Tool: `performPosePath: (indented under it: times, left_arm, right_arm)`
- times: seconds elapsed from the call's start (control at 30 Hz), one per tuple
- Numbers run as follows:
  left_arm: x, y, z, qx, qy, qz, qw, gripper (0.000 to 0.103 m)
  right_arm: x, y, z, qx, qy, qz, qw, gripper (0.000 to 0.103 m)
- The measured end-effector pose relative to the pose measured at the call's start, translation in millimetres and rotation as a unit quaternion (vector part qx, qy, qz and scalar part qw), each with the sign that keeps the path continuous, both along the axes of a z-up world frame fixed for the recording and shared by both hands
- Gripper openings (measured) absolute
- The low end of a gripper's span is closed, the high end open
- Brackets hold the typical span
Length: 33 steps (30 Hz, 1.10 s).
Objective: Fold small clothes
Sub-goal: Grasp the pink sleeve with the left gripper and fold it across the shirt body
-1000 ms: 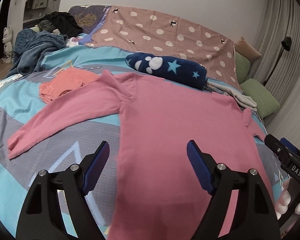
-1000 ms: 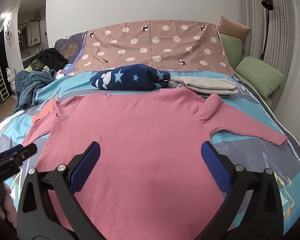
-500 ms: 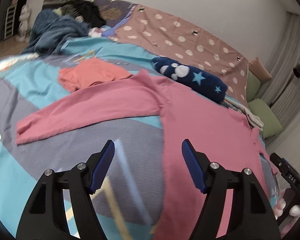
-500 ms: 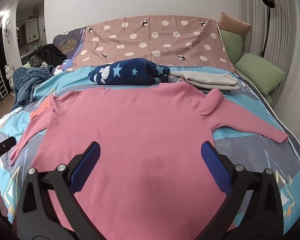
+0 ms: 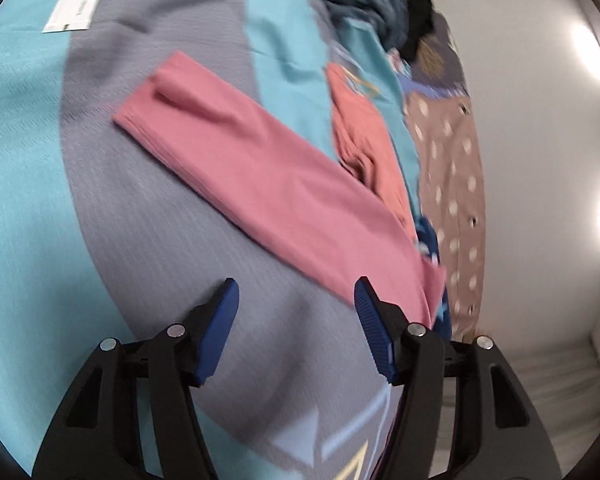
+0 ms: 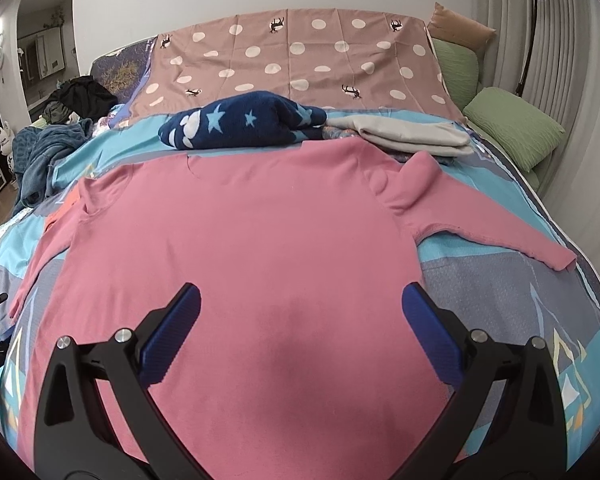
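Left wrist view: pink sleeve (image 5: 260, 184) flat on bed (image 5: 160, 280), running slantwise up and away, just ahead of left gripper (image 5: 296, 312). Jaws closing, nothing between. Right gripper (image 6: 300, 340) wide, empty, above pink top's body (image 6: 260, 260).

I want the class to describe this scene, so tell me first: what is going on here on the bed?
A person is folding a pink long-sleeved top spread flat on a patterned bedspread, with tongs in each hand. The left tongs are aimed at the top's left sleeve; their jaws are closing, with only bedspread between them. The right tongs hover open over the top's body, gripping nothing. No fold has been made yet.
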State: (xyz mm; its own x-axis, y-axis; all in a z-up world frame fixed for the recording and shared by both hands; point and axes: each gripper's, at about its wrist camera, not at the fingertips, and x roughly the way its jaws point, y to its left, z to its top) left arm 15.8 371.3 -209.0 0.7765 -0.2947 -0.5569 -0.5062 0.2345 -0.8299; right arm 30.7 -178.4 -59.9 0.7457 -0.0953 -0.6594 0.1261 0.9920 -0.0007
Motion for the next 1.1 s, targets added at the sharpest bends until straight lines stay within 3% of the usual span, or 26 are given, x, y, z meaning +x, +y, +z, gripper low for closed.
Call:
performPosePath:
  times: [0.2,0.23,0.3,0.33,0.43,0.53,0.6,0.7,0.77,0.87,0.93,1.0,1.07,1.1]
  left_arm:
    - [28,35,-17,0.017,0.029,0.048,0.9983,0.058]
    - [30,40,-19,0.02,0.03,0.054,0.9979,0.051]
    - [35,45,-19,0.008,0.017,0.054,0.9984,0.003]
    - [38,44,-14,0.004,0.004,0.048,0.9988,0.003]
    - [50,22,38,0.072,-0.042,0.015,0.9964,0.003]
    - [69,-21,105,0.127,-0.114,-0.046,0.9843,0.003]
    - [83,-61,150,0.165,-0.157,-0.096,0.969,0.003]
    - [101,-143,208,0.225,-0.22,-0.188,0.9302,0.003]
    - [109,-209,232,0.252,-0.254,-0.257,0.8978,0.003]
    - [117,-296,236,0.283,-0.271,-0.341,0.8547,0.003]
    - [119,-352,221,0.308,-0.262,-0.394,0.8254,0.005]
    - [117,-399,197,0.312,-0.236,-0.46,0.7971,0.025]
    - [115,-424,175,0.32,-0.213,-0.492,0.781,0.04]
    - [110,-433,167,0.331,-0.206,-0.5,0.7734,0.04]
  right_arm:
    - [1,-5,-5,0.002,0.008,-0.012,1.0,0.101]
    - [1,-7,-5,0.002,0.008,-0.013,1.0,0.101]
    - [0,-9,-5,0.004,0.01,-0.016,1.0,0.101]
    - [0,-11,-5,0.003,0.01,-0.017,1.0,0.101]
    - [2,-15,-5,-0.005,0.009,-0.022,1.0,0.101]
    - [5,-19,-5,0.002,0.01,-0.028,1.0,0.101]
    - [4,-20,-5,0.01,0.007,-0.025,1.0,0.101]
    - [4,-22,-6,0.014,0.006,-0.022,1.0,0.101]
    - [2,-26,-8,0.016,0.009,-0.026,0.999,0.101]
    - [0,-38,-10,0.023,0.012,-0.04,0.999,0.101]
    - [-4,-49,-9,0.03,0.012,-0.053,0.998,0.101]
    - [-9,-61,-9,0.035,0.012,-0.066,0.997,0.101]
    - [-13,-70,-10,0.035,0.013,-0.074,0.997,0.101]
    - [-16,-75,-11,0.033,0.014,-0.079,0.996,0.101]
